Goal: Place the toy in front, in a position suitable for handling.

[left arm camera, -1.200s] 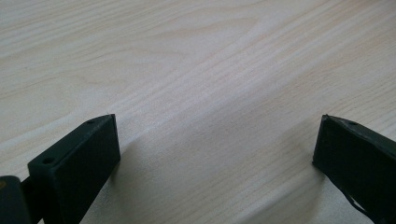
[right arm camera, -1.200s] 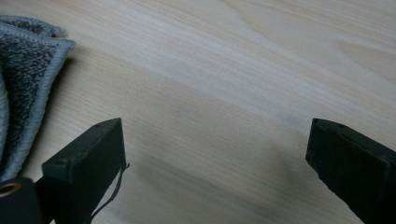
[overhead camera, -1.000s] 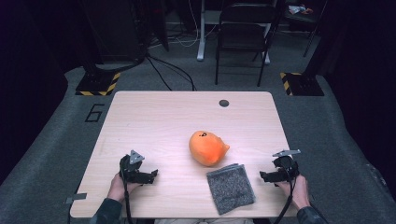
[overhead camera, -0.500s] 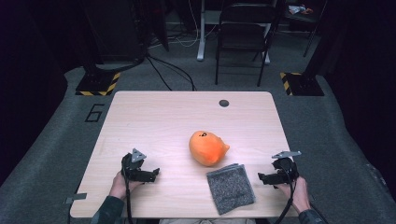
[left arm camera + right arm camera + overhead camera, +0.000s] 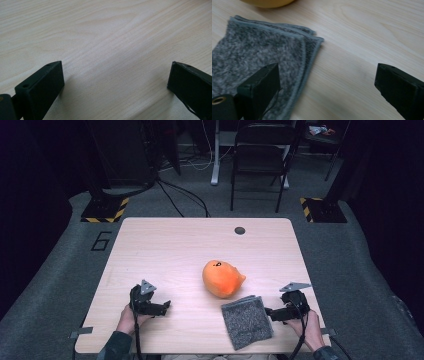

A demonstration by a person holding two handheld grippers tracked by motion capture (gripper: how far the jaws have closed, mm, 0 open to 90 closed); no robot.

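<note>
High view: surface [image 5: 165, 250] evenly lit from overhead, pale wood bright but without glare; surrounding room falls off to near black at the left and right edges. Shadows are short and soft, close under the orange plush [image 5: 222, 278] and the grey cloth [image 5: 246, 321]. Detail is coarse, slightly soft overall. Left gripper view: wood grain sharp in mid-frame, black jaws at the bottom blurred and nearly featureless, faint soft shadow beside the left jaw. Right gripper view: cloth pile reasonably sharp, near jaws out of focus, diffuse light, mild sheen on the wood at upper right.
</note>
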